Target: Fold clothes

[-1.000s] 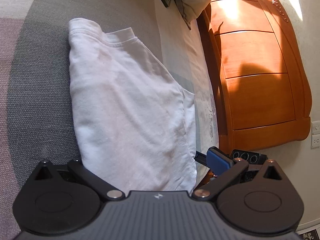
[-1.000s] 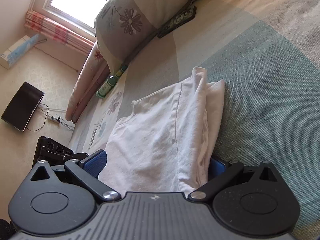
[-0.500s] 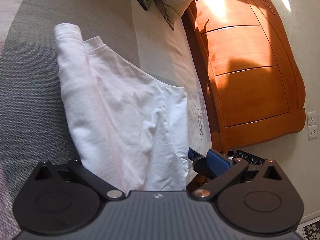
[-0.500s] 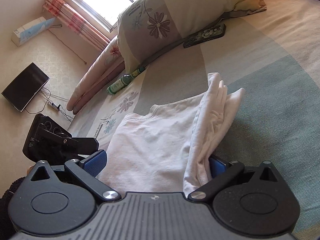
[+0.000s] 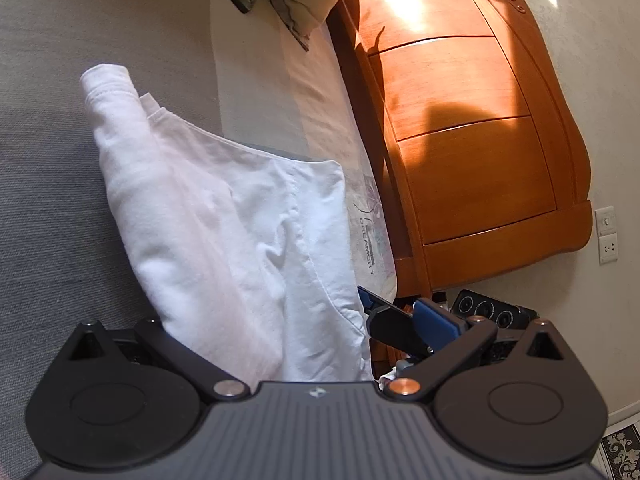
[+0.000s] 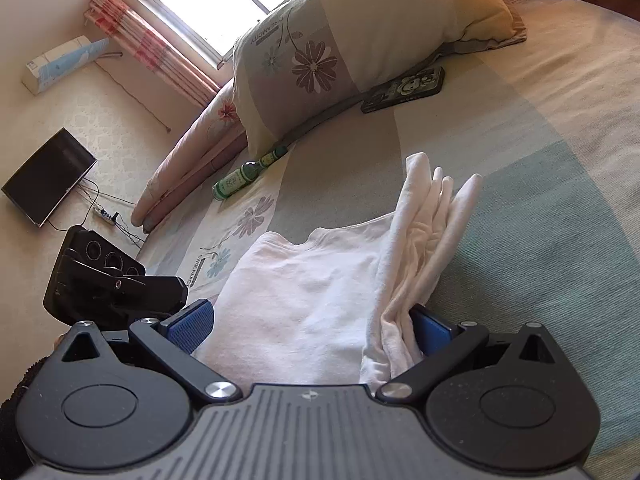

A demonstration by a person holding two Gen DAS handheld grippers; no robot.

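A white T-shirt point(image 5: 224, 240) lies on the bed, with its near end raised and bunched toward both cameras. In the left wrist view the cloth fills the gap of my left gripper point(image 5: 296, 320) and hides its left finger. The right blue pad point(image 5: 436, 316) stands clear of the cloth. In the right wrist view the shirt point(image 6: 312, 292) runs between the wide-apart pads of my right gripper point(image 6: 308, 324), and its gathered folds hang against the right pad point(image 6: 430, 328). Each gripper shows beside the shirt in the other's view: the right gripper point(image 5: 392, 320) and the left gripper point(image 6: 176, 286).
A flowered pillow point(image 6: 360, 40) sits at the bed's head with a dark phone case point(image 6: 404, 90) beside it. A green bottle point(image 6: 248, 172) lies near the pillow. An orange wooden headboard point(image 5: 460, 140) flanks the bed. A dark screen point(image 6: 48, 176) and cables lie on the floor.
The shirt's near end has come up off the bed, and one side has gathered into standing folds. Both cameras have risen. The spacing of the pads is unchanged.
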